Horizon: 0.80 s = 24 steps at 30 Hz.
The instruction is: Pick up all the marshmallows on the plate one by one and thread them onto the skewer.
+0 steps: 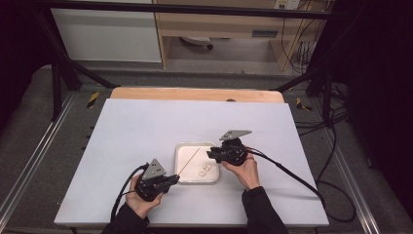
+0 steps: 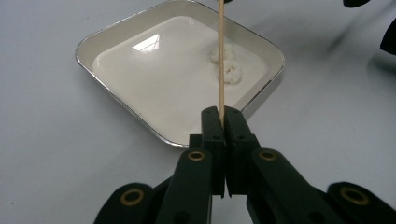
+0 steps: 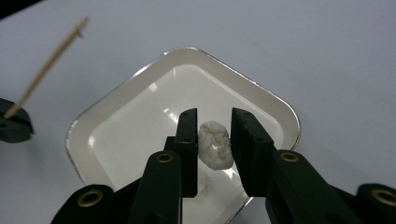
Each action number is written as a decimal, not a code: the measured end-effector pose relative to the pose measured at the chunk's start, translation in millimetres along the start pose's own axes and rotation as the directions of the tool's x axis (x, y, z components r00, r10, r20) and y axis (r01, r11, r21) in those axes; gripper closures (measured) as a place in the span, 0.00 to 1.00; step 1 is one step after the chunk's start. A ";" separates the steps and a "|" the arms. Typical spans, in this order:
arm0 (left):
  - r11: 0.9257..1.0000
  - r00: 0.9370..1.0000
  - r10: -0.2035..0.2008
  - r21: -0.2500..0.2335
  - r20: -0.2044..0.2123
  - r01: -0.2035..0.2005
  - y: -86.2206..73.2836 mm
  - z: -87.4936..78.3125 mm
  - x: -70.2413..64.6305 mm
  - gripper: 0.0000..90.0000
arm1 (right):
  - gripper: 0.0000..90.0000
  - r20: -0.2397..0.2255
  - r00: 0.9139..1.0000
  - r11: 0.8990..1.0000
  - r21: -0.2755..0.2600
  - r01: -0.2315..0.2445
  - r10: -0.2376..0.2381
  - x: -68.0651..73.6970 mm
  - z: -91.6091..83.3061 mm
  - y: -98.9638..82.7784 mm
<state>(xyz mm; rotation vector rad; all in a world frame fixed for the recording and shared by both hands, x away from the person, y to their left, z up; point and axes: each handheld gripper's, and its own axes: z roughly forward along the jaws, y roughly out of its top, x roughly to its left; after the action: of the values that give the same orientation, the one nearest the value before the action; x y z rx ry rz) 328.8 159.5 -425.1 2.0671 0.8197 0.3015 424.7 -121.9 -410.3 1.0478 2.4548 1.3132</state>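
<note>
My left gripper (image 1: 176, 179) (image 2: 223, 116) is shut on the lower end of a thin wooden skewer (image 1: 190, 160) (image 2: 221, 56) that slants up over a shallow white tray (image 1: 178, 163) (image 2: 116, 109). Two small white ring-shaped pieces (image 1: 205, 170) (image 2: 229, 67) lie together in the tray's near right part. My right gripper (image 1: 209, 154) (image 3: 214, 116) hangs over the tray's right side. Its jaws are shut on another white ring-shaped piece (image 3: 215, 145), held a little above the tray floor. The right gripper view also has the skewer (image 3: 46, 65) and the left gripper's tip (image 3: 14, 123) at the far left.
The tray (image 3: 280, 102) sits near the middle of a white tabletop (image 1: 146, 126) with a wooden strip (image 1: 195, 94) along its far edge. Black cables (image 1: 292, 170) trail from both grippers toward the table's near side. A dark frame and shelves stand beyond.
</note>
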 end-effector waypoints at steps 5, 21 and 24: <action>1.000 1.000 0.005 -0.021 0.007 -0.005 0.2 -1.2 -1.9 0.98 | 0.82 -0.081 0.995 0.996 -0.070 -0.060 0.054 -0.3 -18.4 3.7; 0.997 0.999 0.032 -0.070 0.018 -0.031 0.9 -2.1 -7.7 0.98 | 0.83 -0.297 0.946 0.951 -0.235 -0.200 0.126 4.6 -53.2 18.2; 0.997 0.999 0.038 -0.074 0.020 -0.036 1.0 -1.9 -8.7 0.98 | 0.83 -0.319 0.937 0.944 -0.243 -0.224 0.140 4.0 -51.6 19.0</action>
<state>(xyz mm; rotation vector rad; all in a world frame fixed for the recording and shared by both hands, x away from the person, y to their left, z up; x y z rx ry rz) 321.8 154.7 -422.4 2.0149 0.7476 0.3245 408.3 -146.7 -363.8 1.0954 2.3136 1.9392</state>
